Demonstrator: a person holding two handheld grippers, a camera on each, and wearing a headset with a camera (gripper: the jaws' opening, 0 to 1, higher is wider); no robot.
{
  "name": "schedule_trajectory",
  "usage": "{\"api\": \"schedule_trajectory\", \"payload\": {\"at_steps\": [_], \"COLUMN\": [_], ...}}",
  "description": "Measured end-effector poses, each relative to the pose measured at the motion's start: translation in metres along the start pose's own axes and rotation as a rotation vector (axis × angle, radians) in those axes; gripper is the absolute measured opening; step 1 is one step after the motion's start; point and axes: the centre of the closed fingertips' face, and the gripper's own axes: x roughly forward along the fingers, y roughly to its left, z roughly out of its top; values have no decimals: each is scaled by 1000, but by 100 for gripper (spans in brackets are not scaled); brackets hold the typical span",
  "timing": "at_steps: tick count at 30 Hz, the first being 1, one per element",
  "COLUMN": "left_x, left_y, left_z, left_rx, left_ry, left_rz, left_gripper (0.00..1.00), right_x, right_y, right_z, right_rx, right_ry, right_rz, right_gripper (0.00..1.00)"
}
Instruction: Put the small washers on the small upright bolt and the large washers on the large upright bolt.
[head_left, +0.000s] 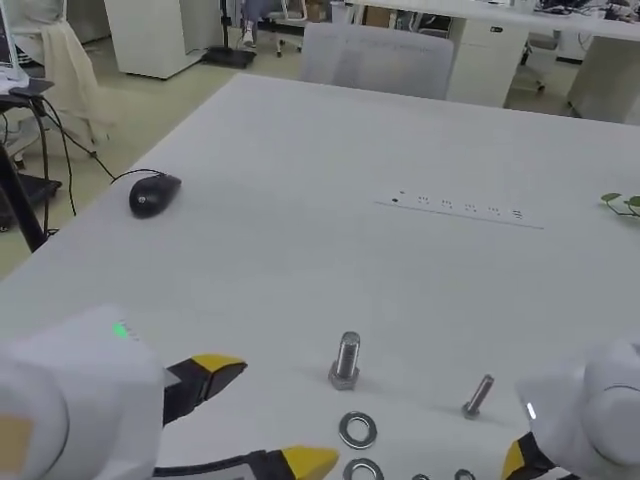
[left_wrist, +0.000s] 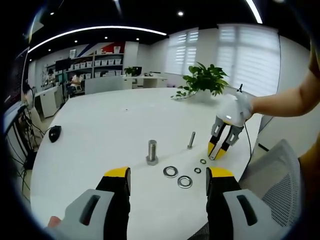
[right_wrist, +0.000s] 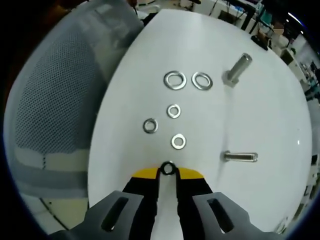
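On my table (head_left: 300, 260), the large bolt (head_left: 345, 360) stands left of the small bolt (head_left: 479, 395). Two large washers (head_left: 357, 430) lie before it, three small washers (right_wrist: 173, 111) right of them, a fourth washer (right_wrist: 168, 168) between my right tongs (right_wrist: 167, 175).

One small washer (right_wrist: 168, 169) sits pinched between my right fingers (right_wrist: 145, 176). Three more small washers (right_wrist: 173, 111) and two big washers (right_wrist: 175, 80) lie flat. The big bolt (right_wrist: 237, 70) and small bolt (right_wrist: 240, 157) stand up.

An office with white table (head_left: 300, 250), grey chair (head_left: 375, 60), potted plant (left_wrist: 202, 80), window blinds (left_wrist: 240, 50).
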Motion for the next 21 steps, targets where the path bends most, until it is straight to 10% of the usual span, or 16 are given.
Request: {"api": "schedule_trajectory", "payload": {"at_steps": [21], "left_x": [-3], "left_y": [-2], "left_z": [-2], "left_rx": [21], "left_ry": [11], "left_rz": [-8], "left_gripper": [60], "right_x": [-23], "right_y": [-11], "right_z": [9], "right_rx": [63], "right_ry": [-27], "right_rz": [-22], "right_gripper": [12]}}
